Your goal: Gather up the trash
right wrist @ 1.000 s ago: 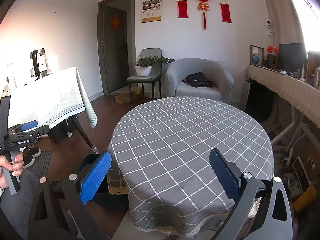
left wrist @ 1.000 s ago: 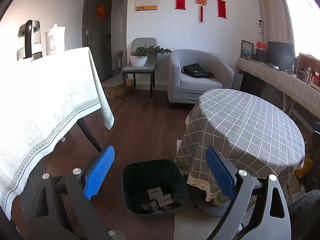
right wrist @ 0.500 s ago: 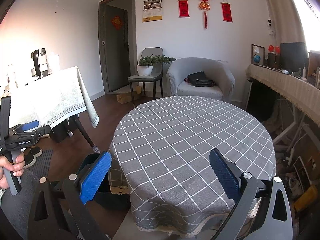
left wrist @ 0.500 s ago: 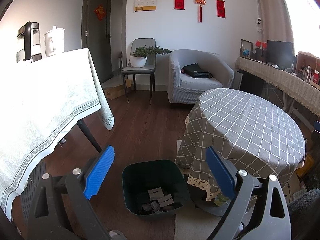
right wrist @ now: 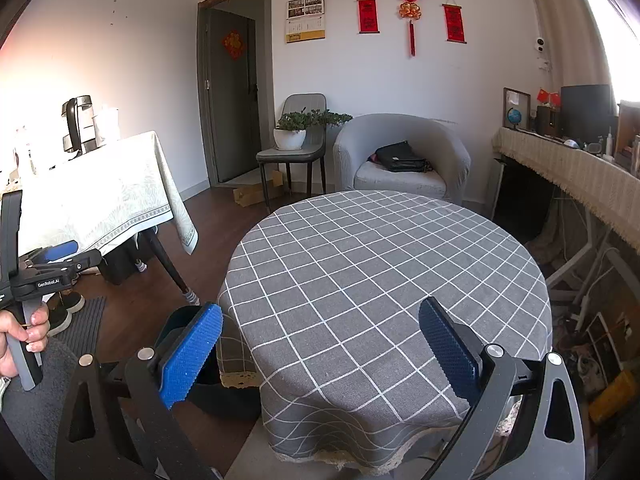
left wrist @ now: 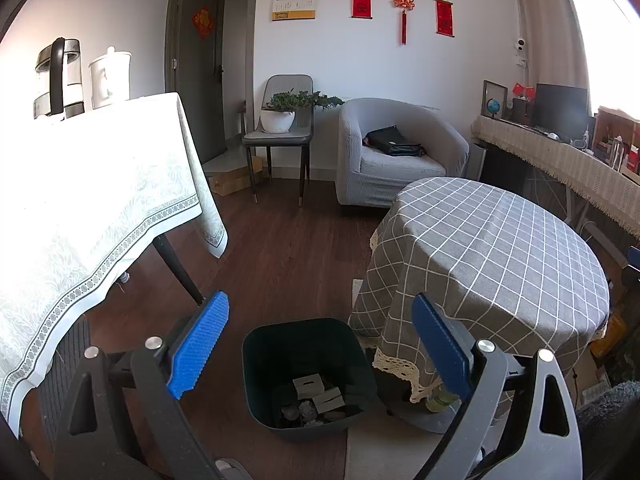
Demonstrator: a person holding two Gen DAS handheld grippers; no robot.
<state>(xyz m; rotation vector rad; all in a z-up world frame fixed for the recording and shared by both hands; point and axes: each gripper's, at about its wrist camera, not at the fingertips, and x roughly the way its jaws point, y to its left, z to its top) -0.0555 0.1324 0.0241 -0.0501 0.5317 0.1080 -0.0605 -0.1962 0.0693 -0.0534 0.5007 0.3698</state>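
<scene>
My bin (left wrist: pixel 308 376) already had trash (left wrist: pixel 316 398) inside; both grippers, left (left wrist: pixel 320 348) and right (right wrist: pixel 320 352), were wide and empty, and I saw no more trash.

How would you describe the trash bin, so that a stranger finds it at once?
Find the round table with the grey checked cloth. On the wood floor at its left foot stands the bin: dark green, square with rounded corners, open, with scraps inside.

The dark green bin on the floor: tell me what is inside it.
The dark green square plastic bin holds two grey cardboard pieces, each with a slot, and several crumpled grey scraps at the bottom. Anything beneath them, or behind the bin's near wall, is hidden.
</scene>
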